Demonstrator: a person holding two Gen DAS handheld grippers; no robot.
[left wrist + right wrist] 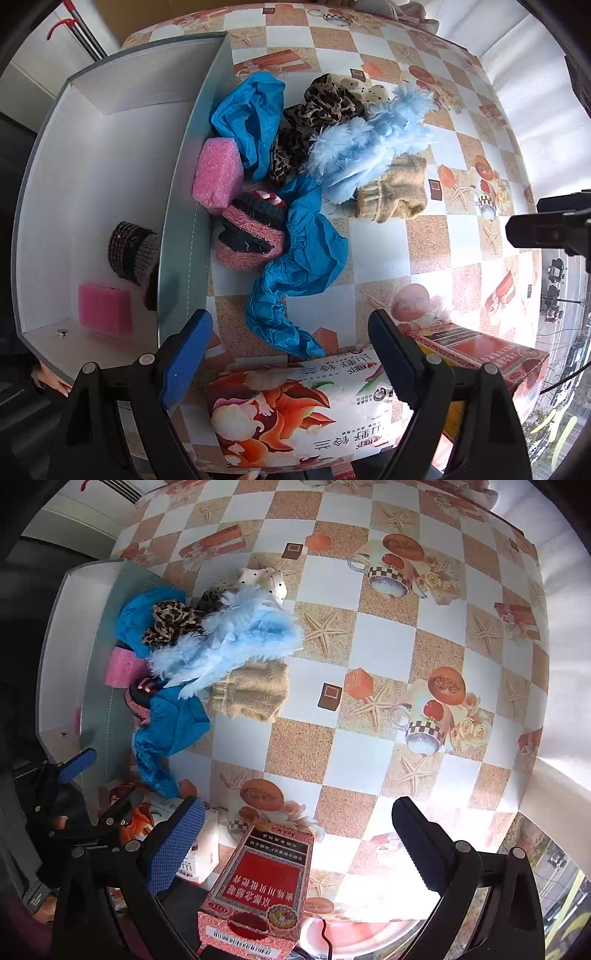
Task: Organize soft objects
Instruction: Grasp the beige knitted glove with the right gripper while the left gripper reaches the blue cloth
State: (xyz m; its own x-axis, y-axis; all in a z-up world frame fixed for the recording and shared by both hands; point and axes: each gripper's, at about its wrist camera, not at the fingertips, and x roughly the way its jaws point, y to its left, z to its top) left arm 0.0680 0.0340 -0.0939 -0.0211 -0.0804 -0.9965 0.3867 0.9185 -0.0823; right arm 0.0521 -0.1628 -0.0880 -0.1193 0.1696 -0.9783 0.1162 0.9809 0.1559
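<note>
Feathers [365,147], fluffy and pale blue, are heaped mid-frame beside crinkled blue fabric [299,266]; left gripper [291,358] and right gripper [299,842] are held released, empty.

knit sock [133,254] – partly behind box wall [177,236] | red carton [258,882] – cut off below

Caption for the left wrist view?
Open left gripper above heaped soft items beside a white box holding a pink sponge.

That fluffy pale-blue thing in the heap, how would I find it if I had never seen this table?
Start at the big white box on the checkered tablecloth; a heap of soft things lies against its outer wall. On the heap's far side from the box, overlapping a beige knitted piece, lies the feather bundle. It alone is fluffy, pale blue and white; the blue covers nearby are smooth and darker.
</note>
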